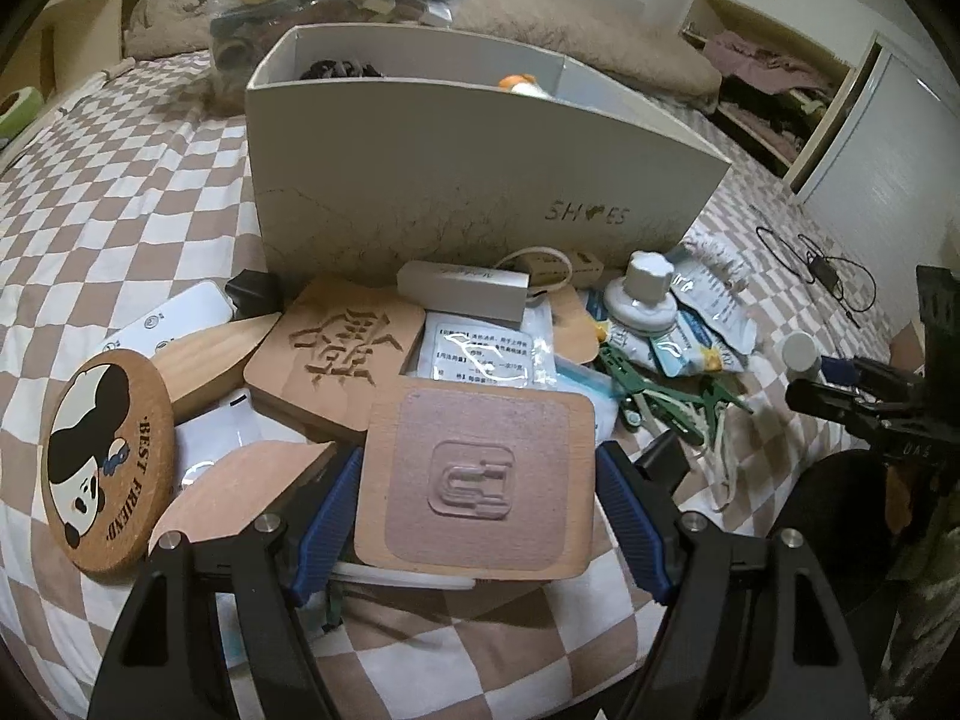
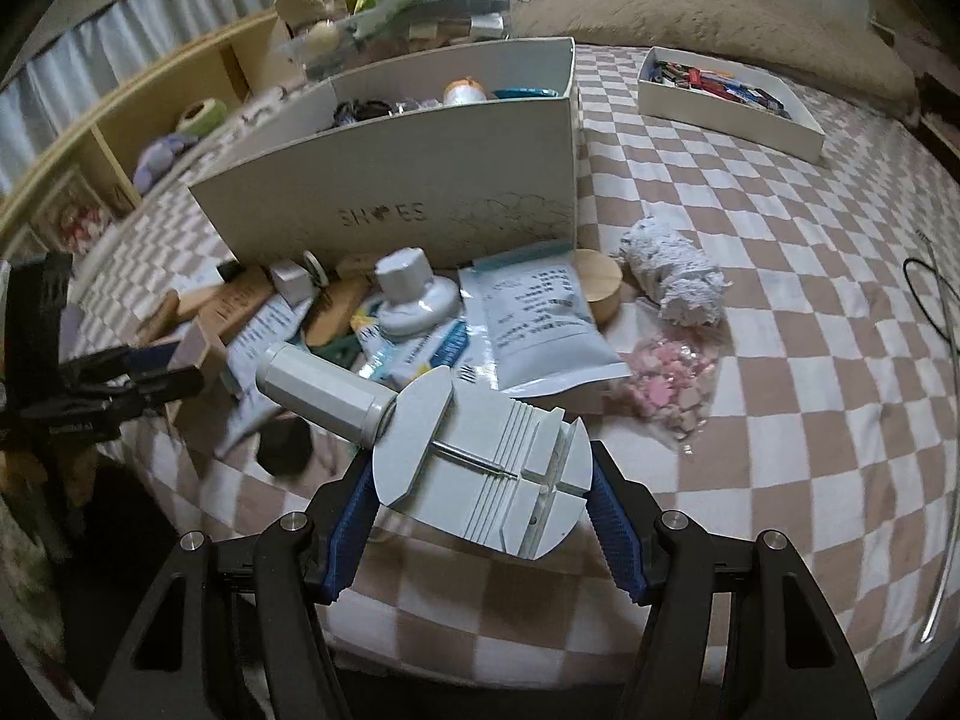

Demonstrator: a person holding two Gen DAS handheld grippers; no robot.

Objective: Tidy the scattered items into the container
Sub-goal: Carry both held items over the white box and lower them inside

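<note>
Both grippers hold something. The left gripper point(image 1: 480, 516) has its fingers clamped on a wooden coaster point(image 1: 474, 480), and the right gripper point(image 2: 480, 516) grips a grey tool point(image 2: 480, 480). The shoe box point(image 1: 456, 180) stands straight ahead on the bed point(image 2: 780, 420), beyond the clutter and nearer the left.

box top point(image 2: 456, 75): open | front: clutter pile point(image 1: 480, 336) blocks

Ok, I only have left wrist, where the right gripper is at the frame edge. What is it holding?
Observer: A pale grey plastic clamp tool with a cylindrical handle, pinched in the right gripper.
Operator: Anything loose beyond it, before I box my square wooden coaster?
Observer: A clear bag of pink bits on the checked bedspread.
Operator: Any other container?
Observer: A shallow white tray of small colourful items, right of the white shoe box.
</note>
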